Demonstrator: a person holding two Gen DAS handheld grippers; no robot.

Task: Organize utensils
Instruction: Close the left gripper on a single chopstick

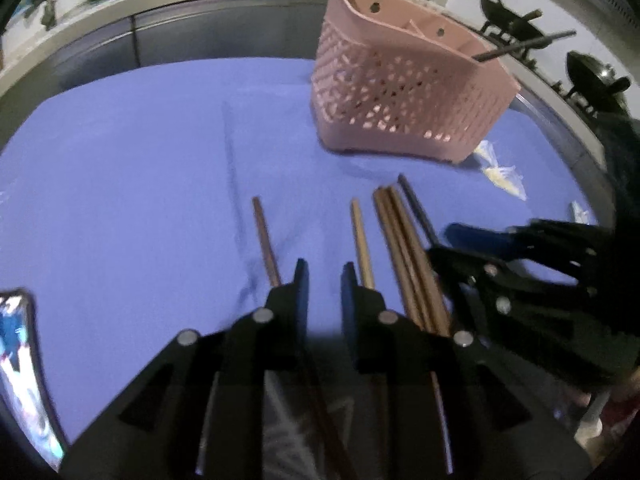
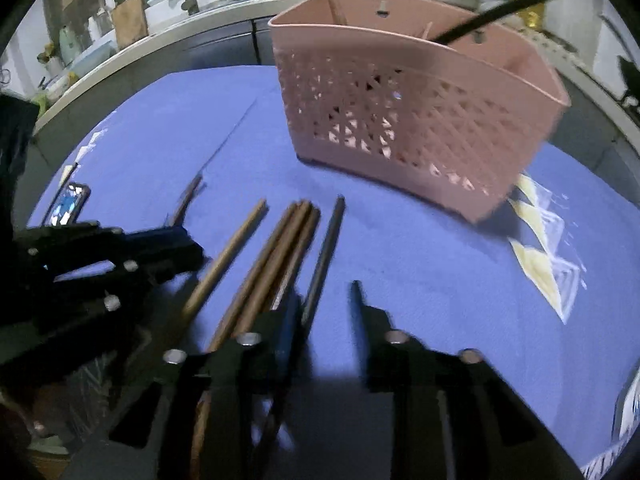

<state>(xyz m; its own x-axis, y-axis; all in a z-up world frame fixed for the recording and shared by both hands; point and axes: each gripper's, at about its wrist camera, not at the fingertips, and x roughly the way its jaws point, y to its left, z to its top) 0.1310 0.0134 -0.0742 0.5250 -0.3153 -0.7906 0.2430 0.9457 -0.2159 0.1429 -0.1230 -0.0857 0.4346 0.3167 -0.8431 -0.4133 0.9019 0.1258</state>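
Several chopsticks lie on the blue cloth (image 1: pixel 120 184): a brown bundle (image 1: pixel 404 248) (image 2: pixel 276 256), a lone light one (image 1: pixel 362 244) (image 2: pixel 228 256), a dark brown one (image 1: pixel 266 240) (image 2: pixel 186 198) and a black one (image 1: pixel 418 208) (image 2: pixel 326 252). A pink perforated holder (image 1: pixel 404 88) (image 2: pixel 412 120) stands behind them with a brown and a black chopstick inside. My left gripper (image 1: pixel 324 272) is open and empty, low between the dark and light chopsticks. My right gripper (image 2: pixel 324 296) is open and empty beside the black chopstick; it also shows in the left wrist view (image 1: pixel 460 244).
A phone (image 1: pixel 20 364) (image 2: pixel 68 204) lies at the cloth's left. Clear plastic wrappers (image 1: pixel 502 172) (image 2: pixel 544 248) lie right of the holder. A counter with a sink (image 2: pixel 192 12) runs behind; woks on a stove (image 1: pixel 516 28) stand far right.
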